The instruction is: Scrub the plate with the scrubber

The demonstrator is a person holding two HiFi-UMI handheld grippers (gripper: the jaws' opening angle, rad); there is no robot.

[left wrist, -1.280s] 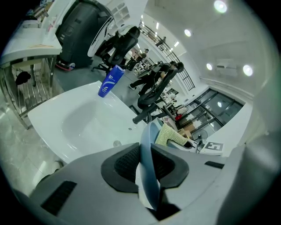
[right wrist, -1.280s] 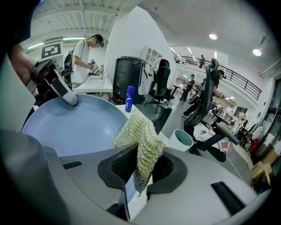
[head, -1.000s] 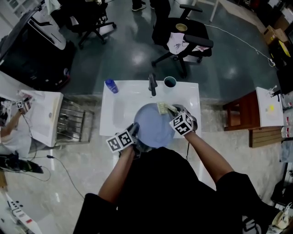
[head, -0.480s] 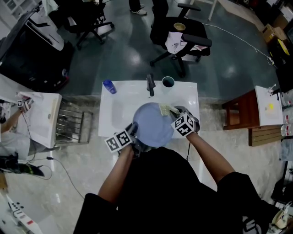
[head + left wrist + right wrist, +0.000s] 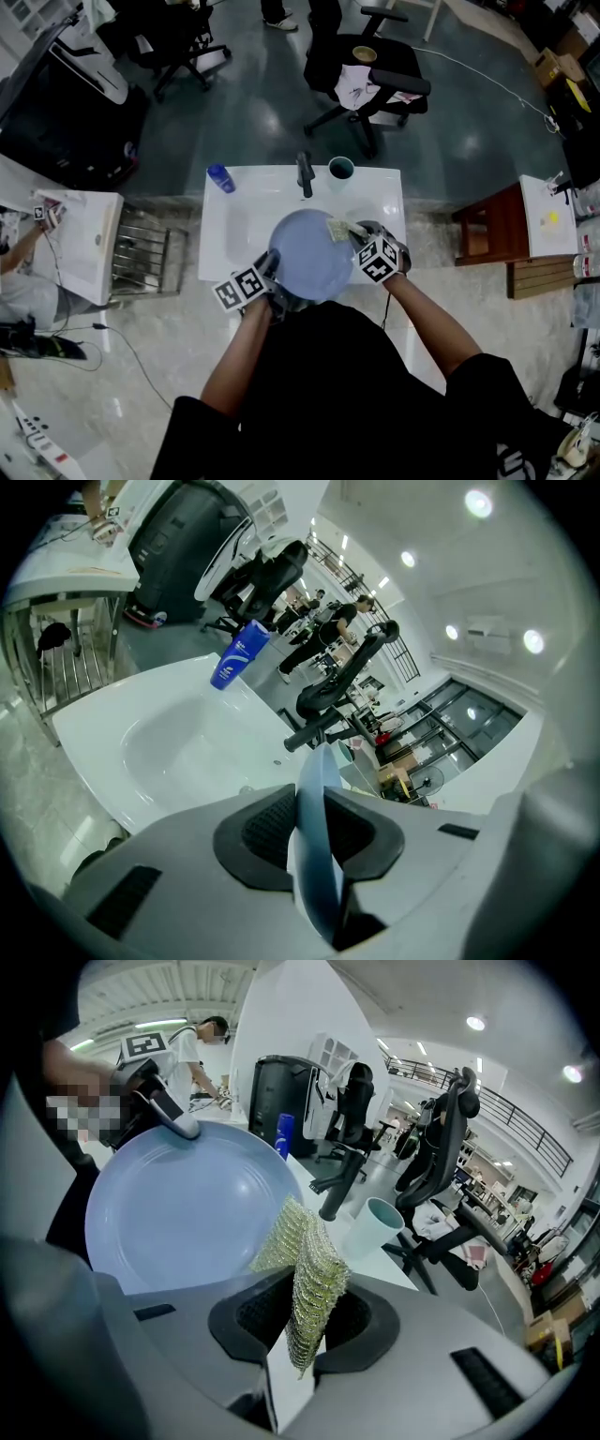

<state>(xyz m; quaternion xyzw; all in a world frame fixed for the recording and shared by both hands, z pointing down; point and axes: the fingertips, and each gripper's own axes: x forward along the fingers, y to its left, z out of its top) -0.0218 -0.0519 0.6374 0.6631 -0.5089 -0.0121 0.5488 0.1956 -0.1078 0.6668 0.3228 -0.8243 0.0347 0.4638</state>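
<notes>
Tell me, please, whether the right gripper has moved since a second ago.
Yes. In the head view, the right gripper, holding the scrubber, has shifted slightly rightward, farther from the faucet.

A: What's the plate [image 5: 178, 1213] like, ahead of the right claw [image 5: 302, 1316]?
B: Smooth, pale blue, with a soft sheen. The scrubber [image 5: 305, 1260] in that claw is rough, woven yellow-green mesh.
A: And the sink [image 5: 159, 752] beyond the left claw [image 5: 314, 832]?
B: Glossy white, smooth, like glazed ceramic.
</notes>
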